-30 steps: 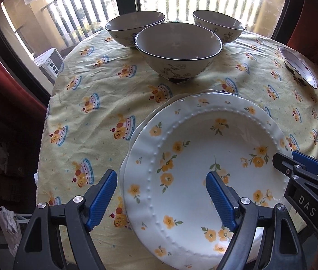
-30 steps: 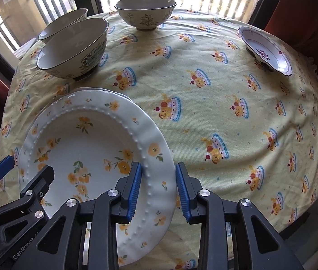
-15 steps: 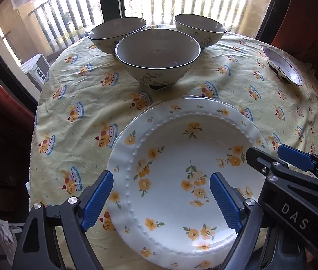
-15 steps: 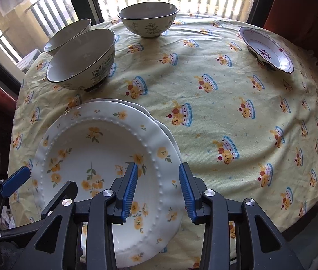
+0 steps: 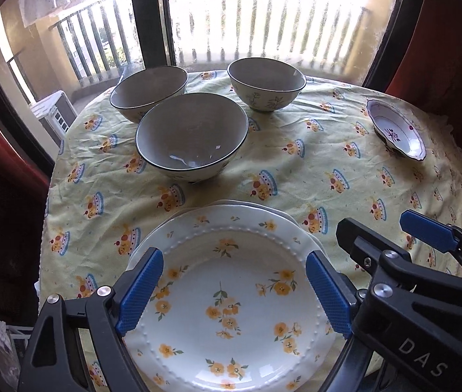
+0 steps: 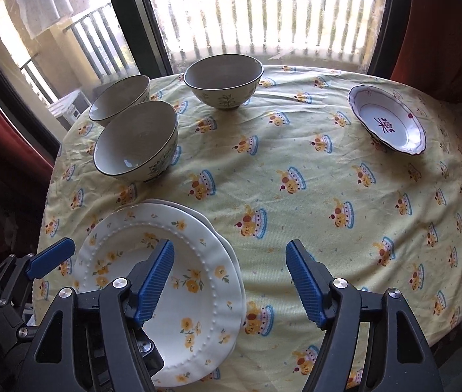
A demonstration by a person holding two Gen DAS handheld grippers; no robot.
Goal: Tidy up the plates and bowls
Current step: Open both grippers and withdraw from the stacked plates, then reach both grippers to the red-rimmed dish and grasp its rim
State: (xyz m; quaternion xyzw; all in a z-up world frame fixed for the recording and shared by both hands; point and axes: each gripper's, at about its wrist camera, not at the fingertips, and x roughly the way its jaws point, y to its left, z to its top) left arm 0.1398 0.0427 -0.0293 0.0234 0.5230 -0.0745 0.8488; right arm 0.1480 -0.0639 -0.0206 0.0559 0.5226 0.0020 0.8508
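The flowered plate [image 5: 231, 297] is lying at the six o'clock edge of the table [image 6: 329, 176], sitting on another plate [image 6: 198, 215] whose rim is peeking out at its twelve and three o'clock sides. Both grippers are hanging above it, touching nothing. The left gripper [image 5: 232, 294] is spreading its jaws wide over the plate's middle. The right gripper [image 6: 229, 282] has just been opening its jaws; they are now gaping across the plate's three o'clock rim, and nothing is pinched between them.

The plates look done, so the three bowls [image 5: 191, 137] clustered at eleven to twelve o'clock are probably next. To nest them well, I would be taking one by its rim, one pad inside and one outside, lifting it straight and lowering it level into a neighbour. The small dish [image 6: 387, 121] at two o'clock is sitting well apart; whether it belongs with the plates I cannot be sure.
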